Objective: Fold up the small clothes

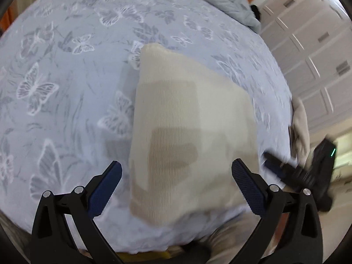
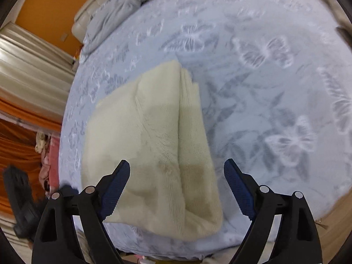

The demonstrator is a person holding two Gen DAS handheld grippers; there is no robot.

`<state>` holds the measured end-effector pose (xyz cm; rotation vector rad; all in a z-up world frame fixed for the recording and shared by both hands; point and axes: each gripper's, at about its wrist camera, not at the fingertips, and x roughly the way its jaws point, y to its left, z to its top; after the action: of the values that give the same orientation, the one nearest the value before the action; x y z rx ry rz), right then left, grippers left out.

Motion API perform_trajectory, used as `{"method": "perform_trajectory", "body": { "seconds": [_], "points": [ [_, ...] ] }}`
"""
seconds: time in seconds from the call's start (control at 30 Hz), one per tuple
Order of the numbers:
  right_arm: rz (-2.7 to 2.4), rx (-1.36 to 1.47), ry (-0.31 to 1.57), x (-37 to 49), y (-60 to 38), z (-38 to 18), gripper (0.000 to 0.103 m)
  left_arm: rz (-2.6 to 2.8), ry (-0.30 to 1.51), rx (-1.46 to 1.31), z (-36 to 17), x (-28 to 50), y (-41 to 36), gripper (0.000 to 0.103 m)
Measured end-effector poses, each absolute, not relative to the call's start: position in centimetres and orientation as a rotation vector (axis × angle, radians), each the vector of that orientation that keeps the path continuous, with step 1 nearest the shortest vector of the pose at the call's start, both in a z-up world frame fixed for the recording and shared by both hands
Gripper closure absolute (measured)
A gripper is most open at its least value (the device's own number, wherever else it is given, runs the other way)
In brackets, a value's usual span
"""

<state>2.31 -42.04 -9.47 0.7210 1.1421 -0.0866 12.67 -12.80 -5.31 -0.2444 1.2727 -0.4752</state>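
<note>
A cream knitted garment [image 1: 189, 118] lies folded on the pale blue butterfly-print bedspread [image 1: 66, 88], near the bed's front edge. My left gripper [image 1: 177, 167] hovers above its near end, open, with nothing between the blue pads. In the right wrist view the same garment [image 2: 149, 145] shows a fold seam running lengthwise. My right gripper [image 2: 177, 167] is open above its near end, and the pads do not touch the cloth. At the right edge of the left wrist view the right gripper [image 1: 303, 171] appears blurred.
A grey quilt [image 2: 118, 8] is bunched at the bed's far end. White cupboard doors [image 1: 312, 50] stand beside the bed. Beige cloth [image 1: 300, 129] hangs at the bed's right edge. Orange curtains [image 2: 17, 149] and pink and cream clothes [image 2: 47, 160] sit on the left.
</note>
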Motion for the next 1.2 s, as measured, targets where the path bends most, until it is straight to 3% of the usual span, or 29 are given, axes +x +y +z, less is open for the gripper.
{"method": "perform_trajectory", "body": {
  "seconds": [0.13, 0.27, 0.47, 0.53, 0.6, 0.67, 0.73, 0.8, 0.87, 0.93, 1.0, 1.07, 1.2],
  "points": [
    [-0.032, 0.815, 1.212, 3.8, -41.3, -13.6, 0.017, -0.421, 1.395, -0.218, -9.3, 16.2, -14.4, 0.005],
    [0.021, 0.924, 1.173, 4.6, -41.4, -15.1, 0.005, -0.491, 1.495, -0.331, -12.7, 17.7, -14.8, 0.005],
    [0.096, 0.989, 1.101, 5.6, -41.9, -16.0, 0.005, -0.537, 1.571, -0.424, -14.4, 18.5, -15.3, 0.005],
    [0.114, 0.96, 1.091, 5.7, -41.7, -15.7, 0.035, -0.527, 1.545, -0.378, -13.6, 17.9, -15.7, 0.01],
    [0.113, 0.939, 1.077, 5.4, -41.4, -15.0, 0.057, -0.514, 1.517, -0.328, -12.4, 17.4, -16.0, 0.023],
    [0.136, 0.937, 1.049, 4.6, -41.2, -13.7, 0.063, -0.543, 1.484, -0.301, -10.8, 16.7, -15.9, 0.035],
    [0.145, 0.931, 1.058, 4.0, -40.7, -13.1, 0.063, -0.57, 1.473, -0.304, -10.0, 16.4, -15.7, 0.036],
    [0.109, 0.94, 1.128, 4.1, -40.3, -14.8, 0.048, -0.577, 1.488, -0.291, -10.3, 16.1, -15.3, 0.034],
    [0.09, 0.976, 1.154, 4.5, -40.3, -15.8, 0.036, -0.562, 1.517, -0.283, -12.2, 16.3, -15.1, 0.024],
    [0.095, 0.952, 1.145, 5.1, -39.8, -15.8, 0.038, -0.544, 1.52, -0.328, -13.1, 16.7, -14.6, 0.022],
    [0.094, 0.904, 1.126, 4.9, -39.5, -14.8, 0.056, -0.533, 1.51, -0.302, -12.3, 16.6, -14.9, 0.029],
    [0.096, 0.892, 1.098, 4.6, -39.4, -13.4, 0.064, -0.532, 1.472, -0.245, -10.7, 16.1, -14.7, 0.036],
    [0.069, 0.863, 1.026, 2.9, -38.6, -9.8, 0.066, -0.532, 1.385, -0.142, -6.5, 14.6, -15.4, 0.039]
  ]
}}
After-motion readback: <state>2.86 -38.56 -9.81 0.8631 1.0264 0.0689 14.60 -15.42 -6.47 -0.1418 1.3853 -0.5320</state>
